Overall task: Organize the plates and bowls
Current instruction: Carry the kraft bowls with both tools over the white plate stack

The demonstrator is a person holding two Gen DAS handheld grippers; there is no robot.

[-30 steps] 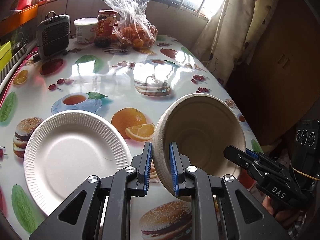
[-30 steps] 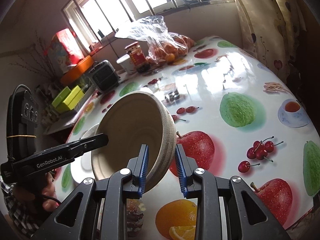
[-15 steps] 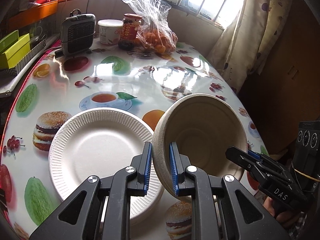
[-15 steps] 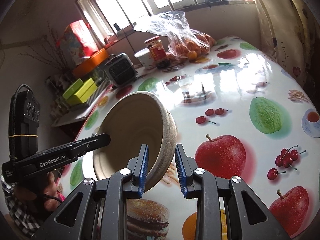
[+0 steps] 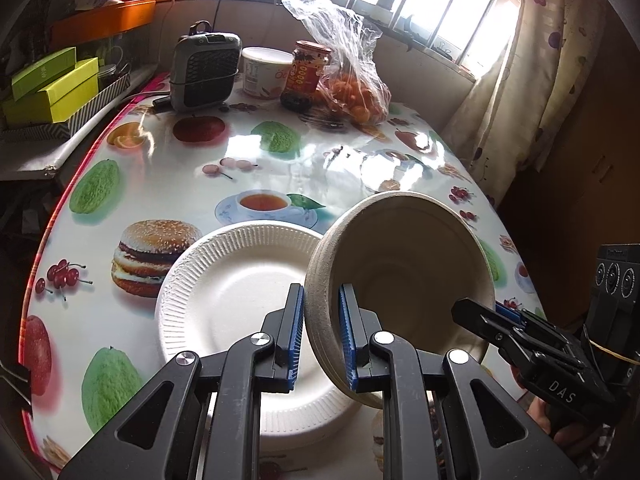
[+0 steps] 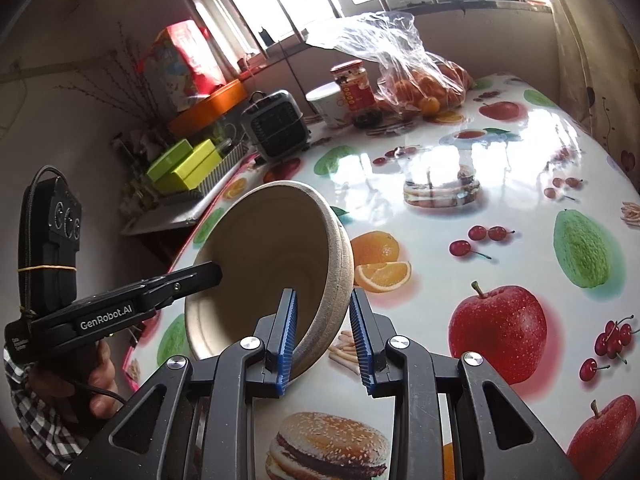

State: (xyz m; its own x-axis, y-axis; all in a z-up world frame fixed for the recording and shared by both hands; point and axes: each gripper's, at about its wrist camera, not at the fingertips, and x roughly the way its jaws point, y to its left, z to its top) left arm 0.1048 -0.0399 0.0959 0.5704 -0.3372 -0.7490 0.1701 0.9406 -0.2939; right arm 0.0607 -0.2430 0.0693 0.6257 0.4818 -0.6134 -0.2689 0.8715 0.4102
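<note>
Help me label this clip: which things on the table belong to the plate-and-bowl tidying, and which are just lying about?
Belongs to the job:
- beige pulp bowl, rim gripped by left gripper and right gripper
- white ribbed paper plates, stacked

Lying about:
- clear plastic bag of oranges
- red-labelled jar
- white tub
- small grey heater

My bowl (image 5: 404, 264) looks matt, fibrous pulp; the plate (image 5: 236, 292) is ribbed white paper; the tablecloth (image 6: 500, 184) shines glossy plastic.
</note>
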